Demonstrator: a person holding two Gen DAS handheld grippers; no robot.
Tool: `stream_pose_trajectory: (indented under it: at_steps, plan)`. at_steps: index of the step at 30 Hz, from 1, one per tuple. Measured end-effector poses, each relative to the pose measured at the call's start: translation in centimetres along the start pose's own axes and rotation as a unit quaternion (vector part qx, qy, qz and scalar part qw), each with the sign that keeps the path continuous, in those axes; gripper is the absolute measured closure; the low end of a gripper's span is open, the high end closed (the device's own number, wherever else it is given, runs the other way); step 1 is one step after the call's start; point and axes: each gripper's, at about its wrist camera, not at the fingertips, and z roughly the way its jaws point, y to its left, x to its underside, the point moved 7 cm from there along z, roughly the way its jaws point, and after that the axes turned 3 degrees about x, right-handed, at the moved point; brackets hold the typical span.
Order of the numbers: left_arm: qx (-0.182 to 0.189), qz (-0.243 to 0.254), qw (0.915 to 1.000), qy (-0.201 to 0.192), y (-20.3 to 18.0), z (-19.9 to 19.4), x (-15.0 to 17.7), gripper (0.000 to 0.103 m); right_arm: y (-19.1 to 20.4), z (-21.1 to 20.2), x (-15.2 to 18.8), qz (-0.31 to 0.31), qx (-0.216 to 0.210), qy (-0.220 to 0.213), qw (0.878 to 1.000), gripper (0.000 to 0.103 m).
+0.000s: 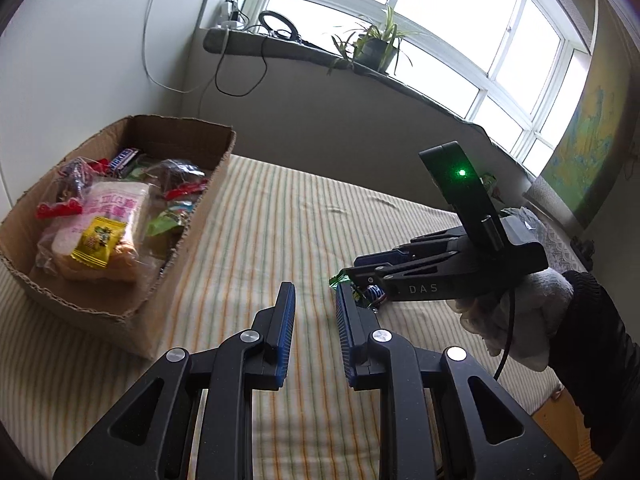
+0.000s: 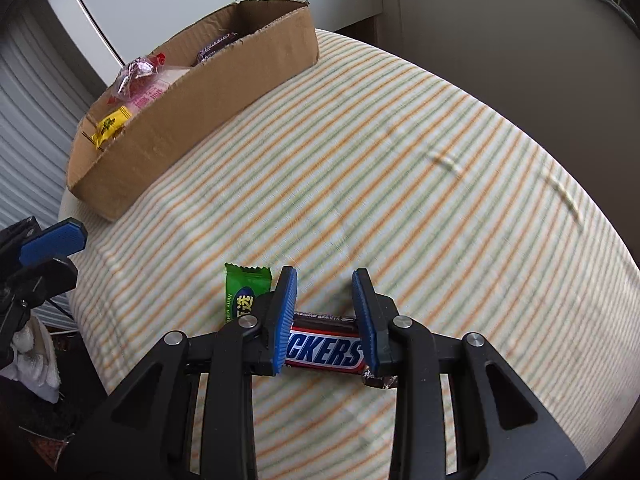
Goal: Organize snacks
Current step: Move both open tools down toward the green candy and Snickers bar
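A cardboard box (image 1: 192, 216) at the left of the striped table holds several wrapped snacks, among them a yellow packet (image 1: 96, 242) and a pink bag (image 1: 116, 204). It also shows in the right wrist view (image 2: 224, 92). My left gripper (image 1: 315, 294) is open and empty above the cloth. My right gripper (image 2: 325, 286) is open, its jaws either side of a Snickers bar (image 2: 324, 350) lying on the cloth. A green candy packet (image 2: 242, 292) lies just left of it. In the left wrist view the right gripper (image 1: 352, 276) hides most of both snacks.
The table is covered with a striped cloth (image 2: 400, 160). A windowsill with a potted plant (image 1: 374, 46) and cables runs behind it. The left gripper (image 2: 50, 242) shows at the left edge of the right wrist view, off the table.
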Motion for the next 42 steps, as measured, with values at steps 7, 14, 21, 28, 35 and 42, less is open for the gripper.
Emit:
stream_pose_trajectory:
  at_steps: [7, 14, 21, 28, 35, 42]
  plan:
    - [0.009, 0.0, 0.9999, 0.01, -0.7, 0.7, 0.6, 0.084, 1.5, -2.3, 1.4, -0.057, 0.043, -0.031, 0.997, 0.065]
    - [0.009, -0.003, 0.9999, 0.009, -0.5, 0.3, 0.8, 0.084, 4.6, -4.1, 2.9, -0.107, 0.06, -0.051, 0.991, 0.055]
    - [0.042, -0.001, 0.9983, 0.04, -1.9, 1.3, 2.4, 0.084, 1.8, -6.8, 4.8, -0.033, 0.034, -0.069, 0.996, 0.054]
    - [0.066, 0.008, 0.995, 0.075, -3.7, 3.0, 4.1, 0.084, 0.7, -4.9, 7.4, -0.009, -0.01, -0.035, 0.999, 0.065]
    - [0.063, 0.005, 0.9936, 0.094, -3.7, 4.0, 4.7, 0.084, 1.0, -3.4, 6.8, -0.007, -0.046, -0.041, 0.998, 0.074]
    - [0.053, 0.001, 0.9937, 0.099, -3.3, 4.9, 4.4, 0.084, -0.3, -2.0, 4.1, 0.02, -0.072, -0.057, 0.996, 0.074]
